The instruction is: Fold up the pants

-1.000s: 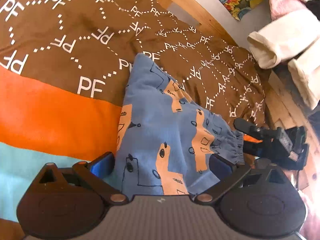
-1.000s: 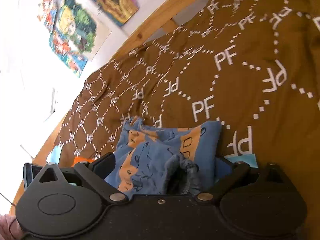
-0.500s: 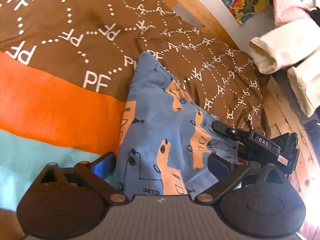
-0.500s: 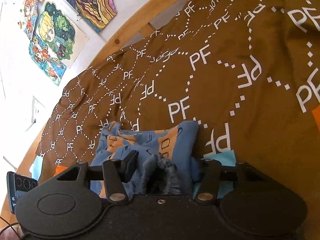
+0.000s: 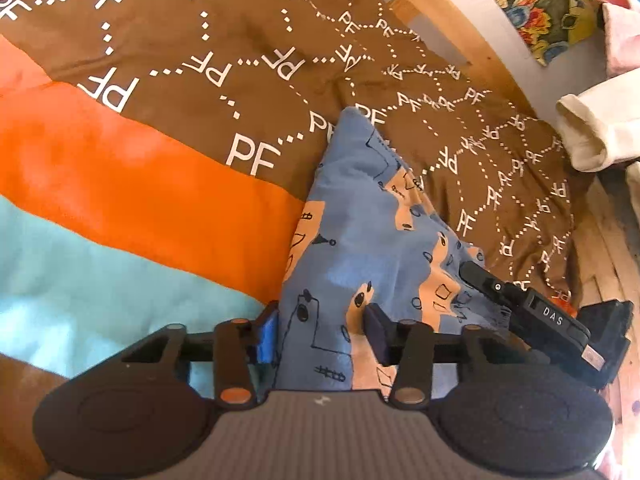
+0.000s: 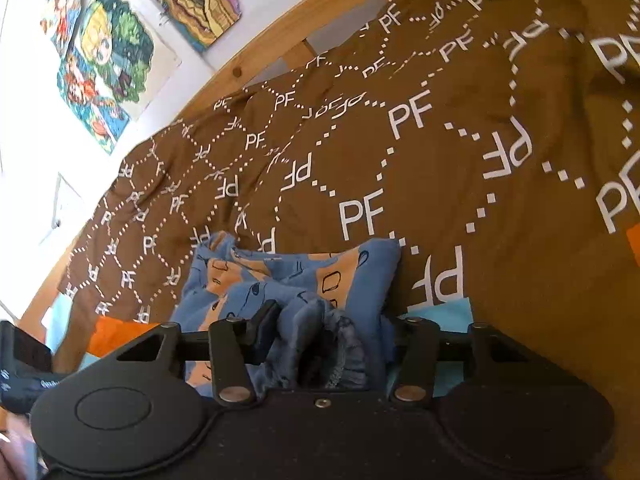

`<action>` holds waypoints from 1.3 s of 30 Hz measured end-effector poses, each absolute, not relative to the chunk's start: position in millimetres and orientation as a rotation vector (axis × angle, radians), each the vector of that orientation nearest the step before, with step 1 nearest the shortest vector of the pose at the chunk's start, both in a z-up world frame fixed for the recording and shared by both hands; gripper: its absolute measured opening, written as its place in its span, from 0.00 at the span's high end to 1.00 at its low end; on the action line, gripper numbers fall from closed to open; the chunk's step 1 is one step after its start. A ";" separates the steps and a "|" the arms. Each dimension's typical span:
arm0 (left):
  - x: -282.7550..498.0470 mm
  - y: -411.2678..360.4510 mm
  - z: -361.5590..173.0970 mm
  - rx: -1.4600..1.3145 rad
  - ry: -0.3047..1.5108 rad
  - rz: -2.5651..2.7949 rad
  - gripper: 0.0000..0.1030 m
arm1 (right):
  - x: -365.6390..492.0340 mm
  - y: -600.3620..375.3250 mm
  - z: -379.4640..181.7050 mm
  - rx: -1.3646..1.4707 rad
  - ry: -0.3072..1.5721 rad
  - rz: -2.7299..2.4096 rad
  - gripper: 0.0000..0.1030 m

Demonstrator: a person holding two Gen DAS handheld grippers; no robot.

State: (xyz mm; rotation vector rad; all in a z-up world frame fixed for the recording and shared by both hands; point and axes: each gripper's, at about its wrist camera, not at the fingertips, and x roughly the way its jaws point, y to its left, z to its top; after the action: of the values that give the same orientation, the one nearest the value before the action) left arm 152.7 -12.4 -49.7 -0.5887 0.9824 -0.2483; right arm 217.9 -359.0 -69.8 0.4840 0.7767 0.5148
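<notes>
I see a brown bedspread (image 5: pixel 224 32) printed with white "PF" letters and dotted lines, with an orange band (image 5: pixel 132 184) and a pale turquoise band (image 5: pixel 92 280) across it. A wooden bed frame (image 6: pixel 256 64) edges it. Colourful posters (image 6: pixel 112 52) hang on the white wall. Cream folded fabric (image 5: pixel 596 128) lies off to the side.

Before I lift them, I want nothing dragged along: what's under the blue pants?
The pants lie on the blanket, across its brown, orange and light blue bands. Anything else beneath stays hidden by the fabric.
</notes>
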 end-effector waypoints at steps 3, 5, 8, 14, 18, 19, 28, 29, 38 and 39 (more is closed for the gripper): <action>151.7 -18.4 -45.8 -0.576 0.988 -0.226 0.62 | 214.7 -354.0 -68.4 0.430 0.766 0.494 0.58; 150.6 -21.5 -42.0 -0.556 0.989 -0.215 0.65 | 212.2 -349.8 -66.7 0.390 0.759 0.481 0.60; 147.0 -22.6 -35.3 -0.543 0.976 -0.208 0.78 | 208.5 -346.0 -64.9 0.383 0.753 0.455 0.67; 139.1 -21.7 -20.4 -0.534 0.926 -0.224 0.85 | 193.7 -341.4 -52.8 0.358 0.677 0.420 0.78; 135.9 -31.4 -2.9 -0.447 0.877 -0.236 0.86 | 181.5 -326.6 -39.0 0.233 0.608 0.409 0.80; 135.3 -33.4 1.1 -0.431 0.866 -0.244 0.86 | 178.0 -322.4 -36.0 0.193 0.587 0.408 0.80; 129.8 -39.6 25.4 -0.442 0.796 -0.293 0.86 | 164.1 -315.5 -15.9 0.103 0.499 0.385 0.80; 127.3 -40.5 27.6 -0.444 0.788 -0.300 0.86 | 162.3 -316.7 -13.1 0.104 0.493 0.382 0.80; 114.1 -41.4 33.2 -0.446 0.771 -0.321 0.86 | 137.8 -313.9 5.6 0.030 0.445 0.340 0.80; 114.7 -39.6 33.4 -0.447 0.772 -0.318 0.86 | 135.8 -312.8 6.5 0.020 0.438 0.339 0.80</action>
State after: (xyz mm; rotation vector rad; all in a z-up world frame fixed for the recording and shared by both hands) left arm 114.7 -39.6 33.4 -0.4469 0.7717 -0.3178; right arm 135.8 -312.8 6.5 0.0196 0.4378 0.3391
